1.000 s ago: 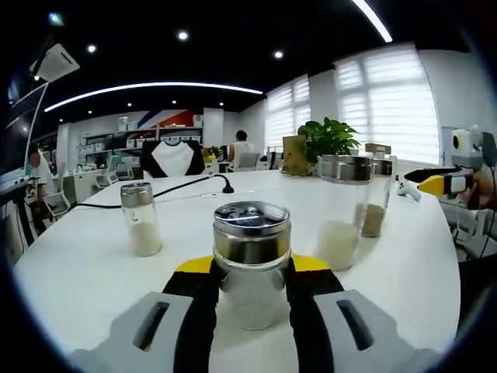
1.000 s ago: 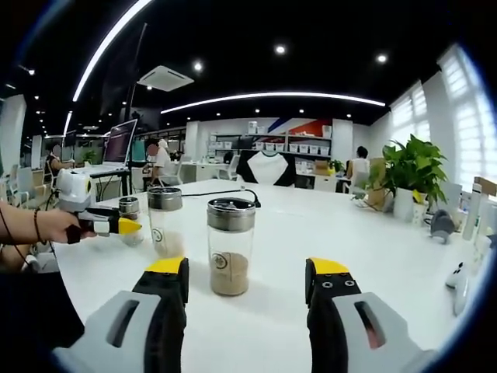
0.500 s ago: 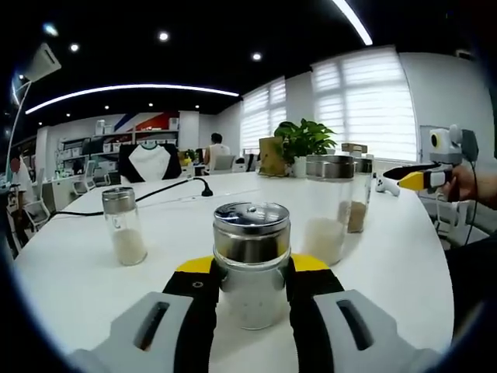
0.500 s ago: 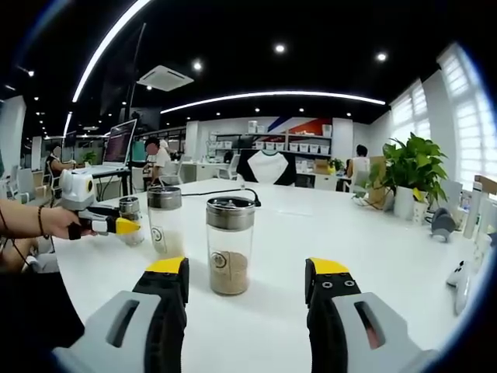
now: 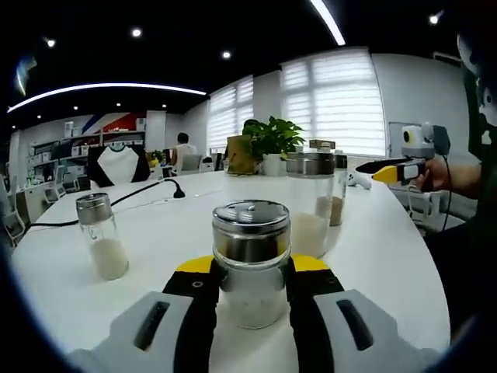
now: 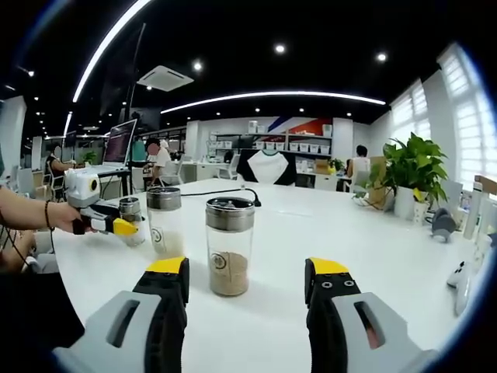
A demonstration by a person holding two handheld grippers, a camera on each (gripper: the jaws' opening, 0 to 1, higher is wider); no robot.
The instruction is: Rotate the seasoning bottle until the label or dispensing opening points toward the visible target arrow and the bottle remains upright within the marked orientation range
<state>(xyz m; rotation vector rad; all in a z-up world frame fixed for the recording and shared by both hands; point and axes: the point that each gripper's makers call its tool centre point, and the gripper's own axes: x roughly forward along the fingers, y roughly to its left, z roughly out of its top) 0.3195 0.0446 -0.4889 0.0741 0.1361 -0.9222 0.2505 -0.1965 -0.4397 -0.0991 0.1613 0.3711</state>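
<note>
- Desk (image 5: 404,256) first, in my left gripper view: a broad white top with a rounded edge, glossy enough to catch the ceiling lights.
- My left tongs (image 5: 250,273) are closed on the seasoning bottle (image 5: 251,260), which stands upright on the desk between the yellow-tipped jaws, its steel lid perforated.
- A small shaker (image 5: 101,235) of white grains stands well off to the left; a taller white-filled jar (image 5: 310,203) stands beyond the held bottle, with a brown-filled jar (image 5: 336,199) just behind it.
- A black cable (image 5: 116,203) trails across the far desk; a potted plant (image 5: 272,142) sits before bright shuttered windows.
- My right tongs (image 5: 386,172) hover at the right edge, above the desk.
- In my right gripper view, my right tongs (image 6: 245,284) stand wide apart, gripping nothing, over bare white desk (image 6: 388,249).
- The brown-filled jar (image 6: 230,245) stands just ahead; the white-filled jar (image 6: 165,220) is beside it to the left.
- My left tongs (image 6: 124,227) are at the left with the seasoning bottle (image 6: 130,219).
- Behind: an open office with shelves, monitors, a plant (image 6: 410,176) and strip lights on a black ceiling.
</note>
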